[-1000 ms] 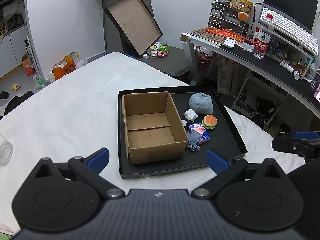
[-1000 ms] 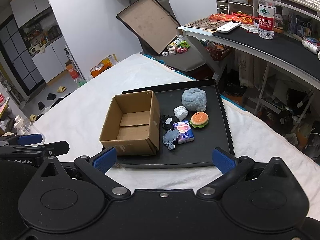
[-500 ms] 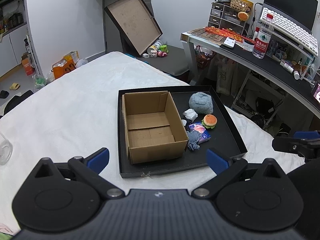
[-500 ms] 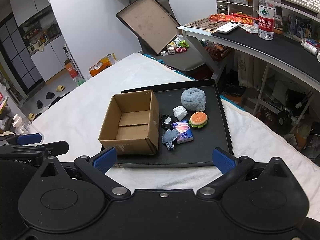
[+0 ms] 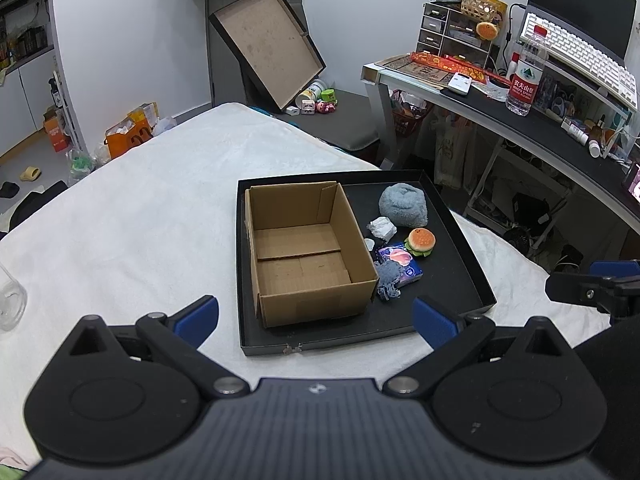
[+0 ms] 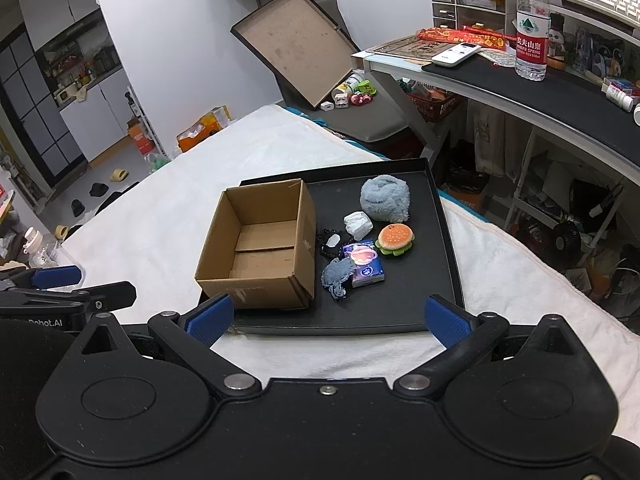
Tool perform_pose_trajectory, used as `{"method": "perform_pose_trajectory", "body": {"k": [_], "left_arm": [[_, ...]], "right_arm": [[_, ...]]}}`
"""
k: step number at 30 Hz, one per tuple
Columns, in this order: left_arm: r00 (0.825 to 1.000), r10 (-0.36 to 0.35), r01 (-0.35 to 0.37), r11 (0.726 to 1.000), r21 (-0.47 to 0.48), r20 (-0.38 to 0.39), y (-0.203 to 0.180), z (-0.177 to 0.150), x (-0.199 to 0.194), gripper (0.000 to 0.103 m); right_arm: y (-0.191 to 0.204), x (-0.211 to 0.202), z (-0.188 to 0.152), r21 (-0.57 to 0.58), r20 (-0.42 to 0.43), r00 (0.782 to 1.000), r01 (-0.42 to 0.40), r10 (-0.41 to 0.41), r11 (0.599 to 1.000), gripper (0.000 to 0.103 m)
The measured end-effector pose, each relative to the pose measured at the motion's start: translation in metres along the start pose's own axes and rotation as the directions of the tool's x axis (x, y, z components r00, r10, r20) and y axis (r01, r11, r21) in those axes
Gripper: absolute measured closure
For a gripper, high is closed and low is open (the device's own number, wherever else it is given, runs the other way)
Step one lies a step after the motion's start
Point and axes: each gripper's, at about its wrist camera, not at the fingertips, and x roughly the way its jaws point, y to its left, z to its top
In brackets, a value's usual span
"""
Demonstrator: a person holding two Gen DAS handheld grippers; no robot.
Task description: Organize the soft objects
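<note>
A black tray (image 5: 460, 240) (image 6: 446, 240) lies on the white bed cover. An empty open cardboard box (image 5: 304, 254) (image 6: 260, 248) fills its left half. To the box's right sit a blue-grey fluffy ball (image 5: 404, 205) (image 6: 385, 199), a plush burger (image 5: 421, 241) (image 6: 395, 238), a small white wad (image 5: 382, 227) (image 6: 358, 224), a purple packet (image 5: 402, 262) (image 6: 365, 266), a blue-grey scrap of cloth (image 5: 388, 278) (image 6: 337, 276) and a dark beaded item (image 6: 330, 242). My left gripper (image 5: 316, 320) and right gripper (image 6: 328, 318) both stand open and empty, short of the tray's near edge.
The white bed cover (image 5: 140, 208) stretches left of the tray. A curved desk (image 5: 560, 132) with a water bottle (image 5: 524, 76) and keyboard stands on the right. A leaning box lid (image 5: 268, 46) is behind. A clear glass (image 5: 10, 300) sits at the far left.
The right wrist view has shifted slightly toward the tray; the left gripper and all the objects are unchanged.
</note>
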Motion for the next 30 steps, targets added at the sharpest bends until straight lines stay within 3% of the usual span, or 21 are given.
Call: {"method": "perform_pose_trajectory", "body": {"k": [30], "left_arm": [[1.000, -0.013, 0.013, 1.000, -0.004, 0.008, 0.0090, -0.0012, 0.0026, 0.001]], "right_arm": [[0.0009, 0.0014, 0.0021, -0.031, 0.015, 1.000, -0.005, 0.006, 0.999, 0.000]]}}
